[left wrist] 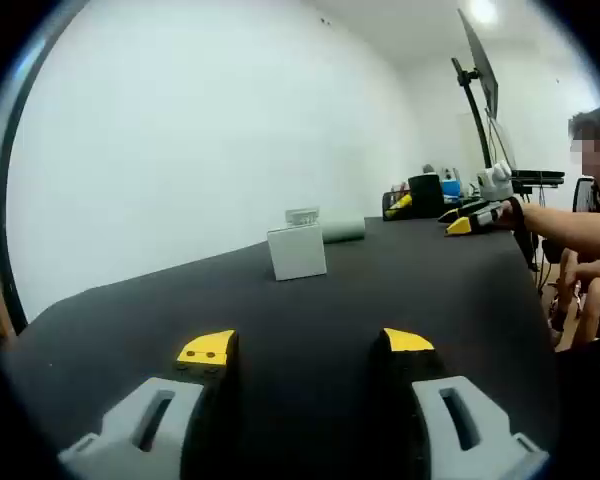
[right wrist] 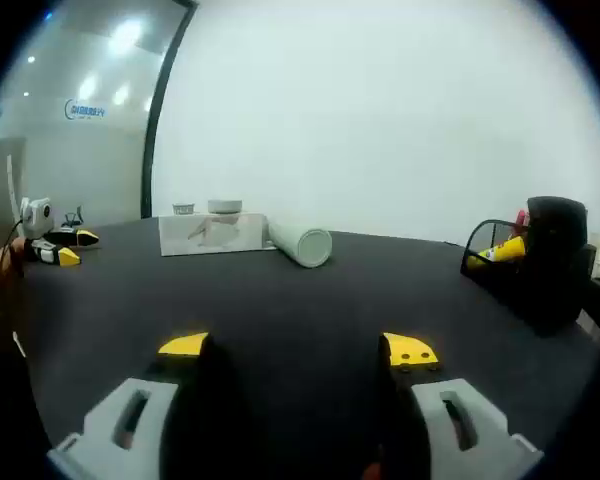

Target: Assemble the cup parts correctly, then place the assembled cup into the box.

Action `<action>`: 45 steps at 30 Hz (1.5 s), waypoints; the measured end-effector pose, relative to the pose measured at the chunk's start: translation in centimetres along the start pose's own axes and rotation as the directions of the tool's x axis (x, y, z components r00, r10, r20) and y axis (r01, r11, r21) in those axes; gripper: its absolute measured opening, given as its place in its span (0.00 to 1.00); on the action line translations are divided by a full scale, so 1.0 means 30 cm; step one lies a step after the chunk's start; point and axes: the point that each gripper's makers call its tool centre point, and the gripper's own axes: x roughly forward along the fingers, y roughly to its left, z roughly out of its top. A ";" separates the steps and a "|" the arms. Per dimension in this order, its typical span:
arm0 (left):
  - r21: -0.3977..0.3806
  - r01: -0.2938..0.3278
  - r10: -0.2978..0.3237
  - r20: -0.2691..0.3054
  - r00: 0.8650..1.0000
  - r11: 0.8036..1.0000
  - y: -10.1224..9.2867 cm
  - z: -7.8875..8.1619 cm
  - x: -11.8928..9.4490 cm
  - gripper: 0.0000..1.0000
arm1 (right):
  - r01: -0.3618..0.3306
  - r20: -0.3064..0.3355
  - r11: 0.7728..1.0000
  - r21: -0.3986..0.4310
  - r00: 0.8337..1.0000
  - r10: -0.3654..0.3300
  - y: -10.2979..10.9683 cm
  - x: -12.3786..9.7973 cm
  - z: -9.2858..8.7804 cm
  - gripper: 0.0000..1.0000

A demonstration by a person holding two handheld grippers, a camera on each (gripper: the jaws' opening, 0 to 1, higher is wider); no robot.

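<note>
Both my grippers hover low over the black table (right wrist: pixel 310 310), left gripper (left wrist: pixel 307 350) and right gripper (right wrist: pixel 298 350) each with jaws spread apart and empty. The cup body (right wrist: pixel 302 243) lies on its side just beside the white box (right wrist: pixel 212 234), at the far edge; a lid (right wrist: pixel 224 207) and a smaller cap (right wrist: pixel 184 209) sit on or just behind the box, I cannot tell which. Judgement: the cup body looks light, rigid and smooth, likely to roll. Best taken across its middle.
</note>
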 end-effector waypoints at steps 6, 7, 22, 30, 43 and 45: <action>0.000 0.001 -0.001 0.000 1.000 1.000 0.001 0.000 0.000 0.52 | 0.000 0.000 1.000 0.000 1.000 0.000 0.000 0.001 0.000 0.63; 0.000 0.001 -0.001 0.000 1.000 1.000 0.001 0.000 0.000 0.52 | 0.000 0.000 1.000 0.000 1.000 0.000 0.000 0.001 0.001 0.63; 0.001 0.002 -0.002 0.001 1.000 1.000 0.000 0.000 0.001 0.52 | -0.001 0.002 1.000 0.000 1.000 0.001 0.005 0.001 0.002 0.63; 0.002 0.003 -0.003 0.001 1.000 1.000 -0.002 0.001 0.001 0.52 | -0.001 0.001 1.000 0.000 1.000 0.001 0.004 0.001 0.001 0.63; -0.014 0.076 -0.077 -0.118 0.990 0.997 -0.002 0.035 -0.037 0.91 | -0.083 0.016 0.993 0.089 0.997 0.081 0.040 -0.030 0.071 0.69; -0.035 0.068 -0.071 -0.101 0.992 0.997 0.010 0.088 -0.064 0.89 | -0.090 0.000 0.993 0.082 0.996 0.090 0.041 -0.047 0.087 0.70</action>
